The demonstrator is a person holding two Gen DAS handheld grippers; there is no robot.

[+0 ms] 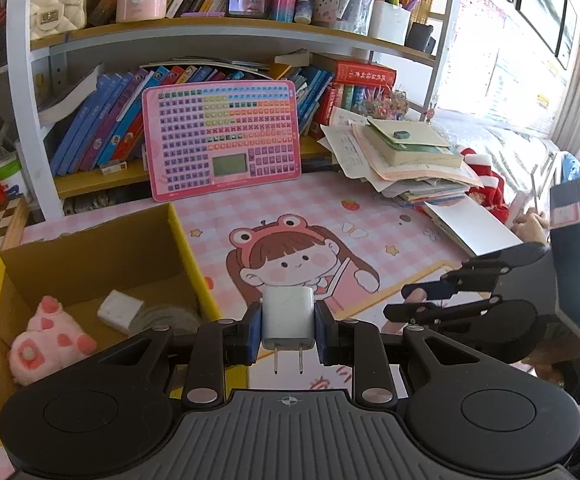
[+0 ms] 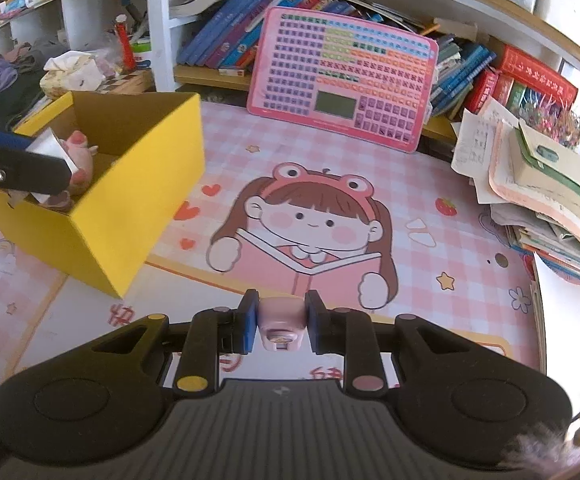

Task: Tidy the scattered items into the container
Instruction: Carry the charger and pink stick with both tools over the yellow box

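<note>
Two hand-held grippers carry the last loose items toward a yellow cardboard box [image 2: 130, 216] on a pink cartoon desk [image 2: 330, 148]. The left hand-held gripper [image 1: 288, 330] is clamped on a white charger plug [image 1: 288, 316], prongs pointing back at the camera, just right of the box's near corner and not yet over the opening. The right hand-held gripper [image 2: 280, 326] is clamped on a small pink gadget [image 2: 280, 328], well apart from the box, above the desk's printed mat.

Already in the box: a pink plush pig [image 1: 50, 340], a white block [image 1: 120, 310] and a dark ribbed disc-like thing, partly hidden.

Risks, as judged: the plug is pinched by smooth sides w/ little pad overlap, so a tilt could let it slip or rotate out before it clears the box wall. If released too early it lands on the desk beside the box, not in it. Both grippers heading for one opening could knock each other or nudge the light box along the mat. The paper stack [image 1: 410, 160] at the desk's right edge looks unsteady; a sweeping sleeve could topple it.

Hard to make out: what the pink gadget is – only its top and a tiny printed face show. The box's near inner wall and floor are cut off by the gripper body in the left view, approx. half hidden in the right view. In the left view the right gripper shows edge-on, w/ its load out of sight.
</note>
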